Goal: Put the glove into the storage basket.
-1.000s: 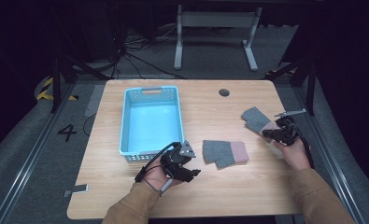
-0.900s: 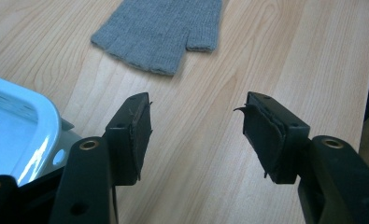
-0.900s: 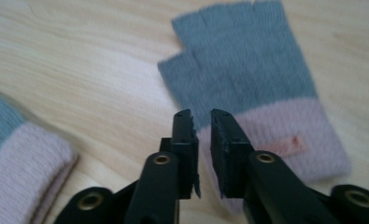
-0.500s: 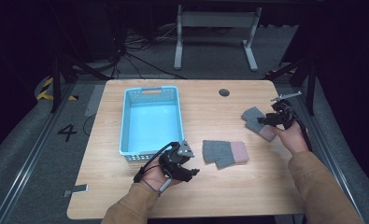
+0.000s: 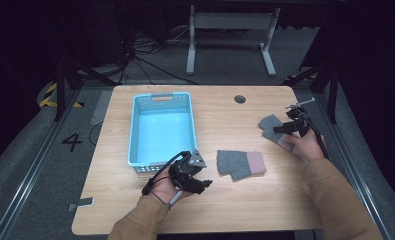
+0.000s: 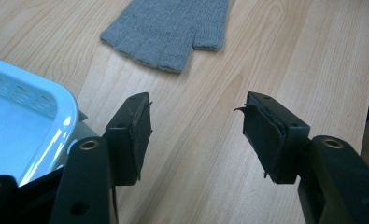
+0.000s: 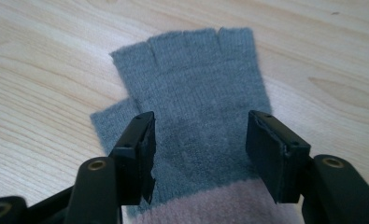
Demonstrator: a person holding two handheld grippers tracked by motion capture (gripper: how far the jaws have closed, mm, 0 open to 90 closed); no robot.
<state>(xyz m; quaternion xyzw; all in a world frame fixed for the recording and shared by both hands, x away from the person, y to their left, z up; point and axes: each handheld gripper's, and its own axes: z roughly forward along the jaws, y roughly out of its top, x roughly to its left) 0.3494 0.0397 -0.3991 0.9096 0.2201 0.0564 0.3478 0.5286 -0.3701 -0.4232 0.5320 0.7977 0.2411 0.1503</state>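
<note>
We see the right gripper (image 5: 281, 128) poised over a grey knitted fingerless glove with a pink cuff (image 7: 196, 93) lying flat near the right edge of the light wooden table (image 5: 220, 210); its jaws have just been opening and stand apart, pressing nothing. The left gripper (image 5: 206, 183) rests half open and empty beside the light blue plastic basket (image 5: 136, 135), with a second matching glove (image 5: 240, 164) just beyond it.
</note>
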